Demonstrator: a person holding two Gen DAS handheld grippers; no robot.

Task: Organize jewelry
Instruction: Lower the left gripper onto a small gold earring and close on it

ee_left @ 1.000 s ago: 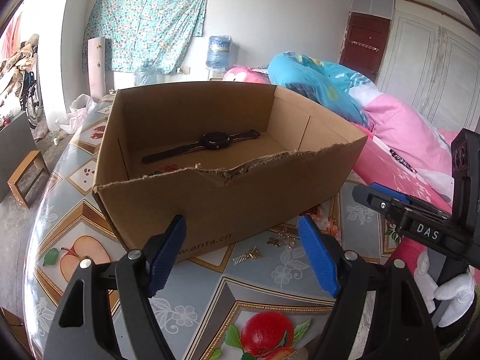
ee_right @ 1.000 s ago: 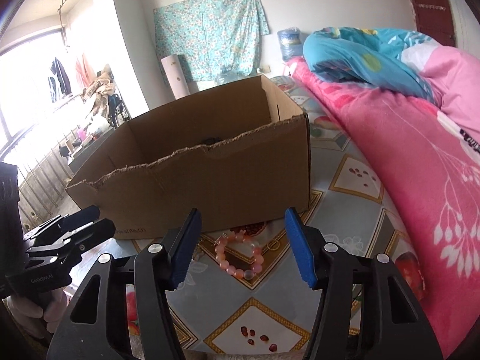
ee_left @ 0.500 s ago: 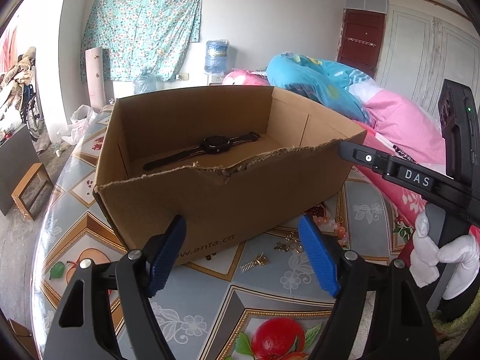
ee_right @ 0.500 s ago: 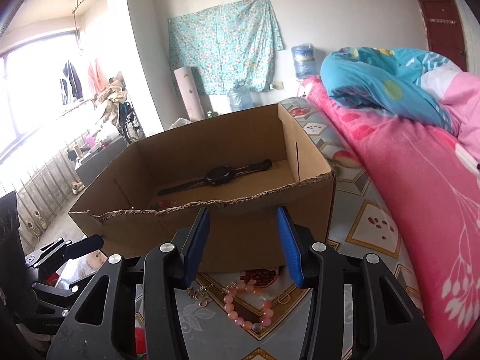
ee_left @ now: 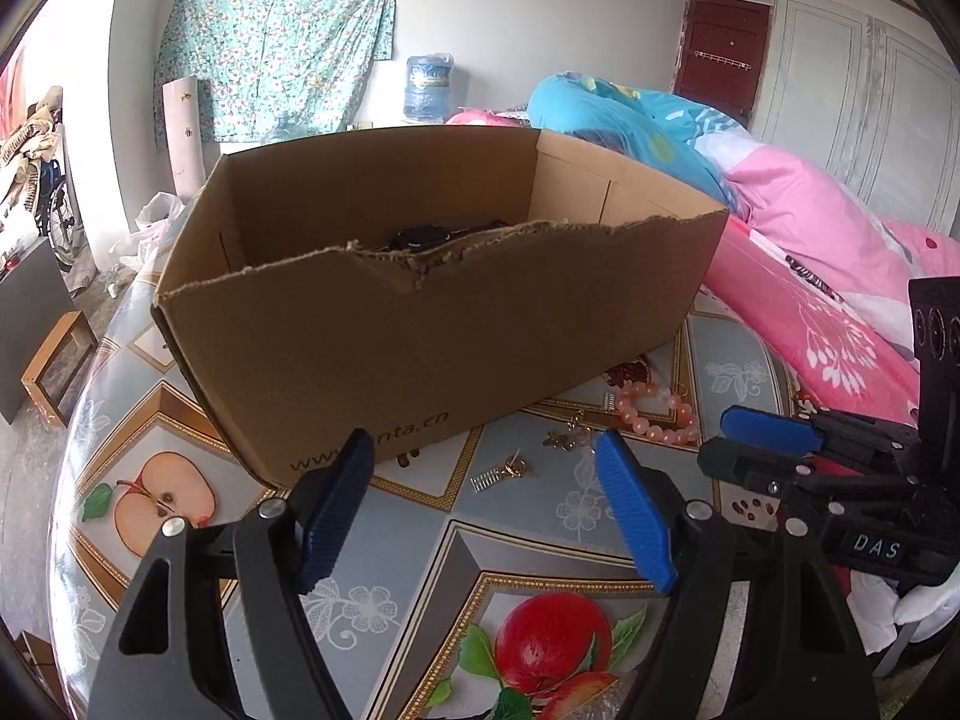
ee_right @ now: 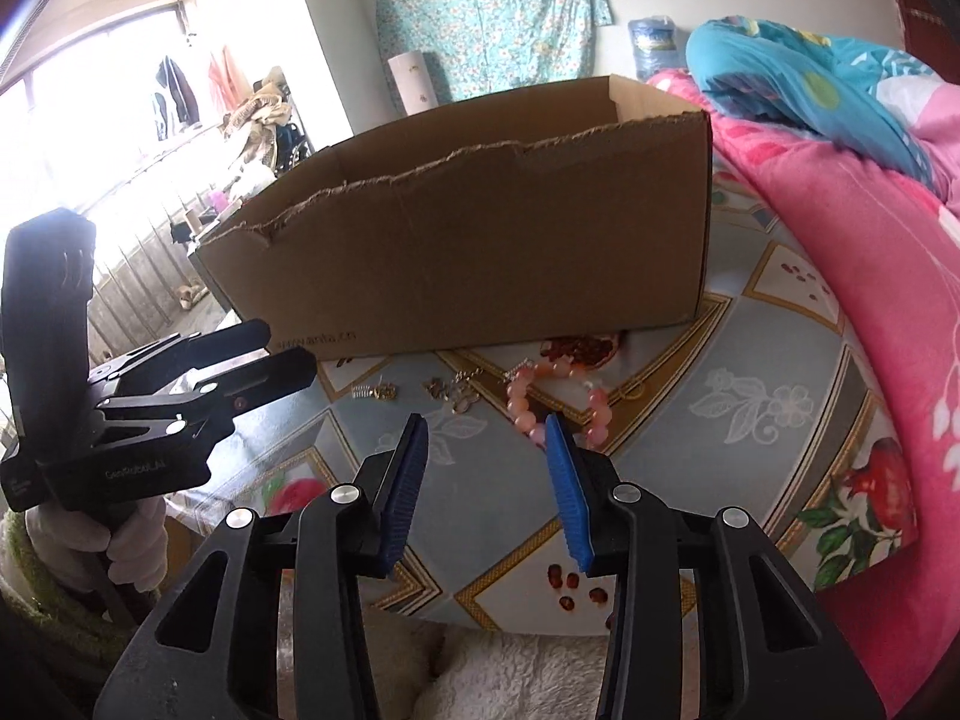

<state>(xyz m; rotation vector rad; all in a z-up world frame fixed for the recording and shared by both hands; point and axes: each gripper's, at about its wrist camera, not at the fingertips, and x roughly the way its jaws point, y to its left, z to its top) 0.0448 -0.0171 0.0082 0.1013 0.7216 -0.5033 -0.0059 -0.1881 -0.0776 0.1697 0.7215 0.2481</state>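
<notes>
An open cardboard box [ee_left: 456,324] stands on the patterned table; a black watch [ee_left: 420,237] lies inside, mostly hidden by the torn front wall. In front of the box lie a pink bead bracelet [ee_left: 657,414], a small gold trinket [ee_left: 564,437] and a spring-like clip [ee_left: 498,474]. My left gripper [ee_left: 486,501] is open and empty, low over the table before the clip. My right gripper [ee_right: 486,480] is open and empty, just short of the bracelet [ee_right: 555,399]; it also shows at the right of the left wrist view [ee_left: 762,438]. The box [ee_right: 480,252] hides its contents here.
A pink quilt [ee_right: 852,276] and blue bedding [ee_left: 636,138] border the table on the right. The table edge [ee_right: 660,624] is close below the right gripper. A wooden stool [ee_left: 54,366] stands on the floor at left.
Both grippers have dropped lower toward the table. The right gripper came down from above the box rim to near the bracelet. The watch is now mostly hidden behind the box wall.
</notes>
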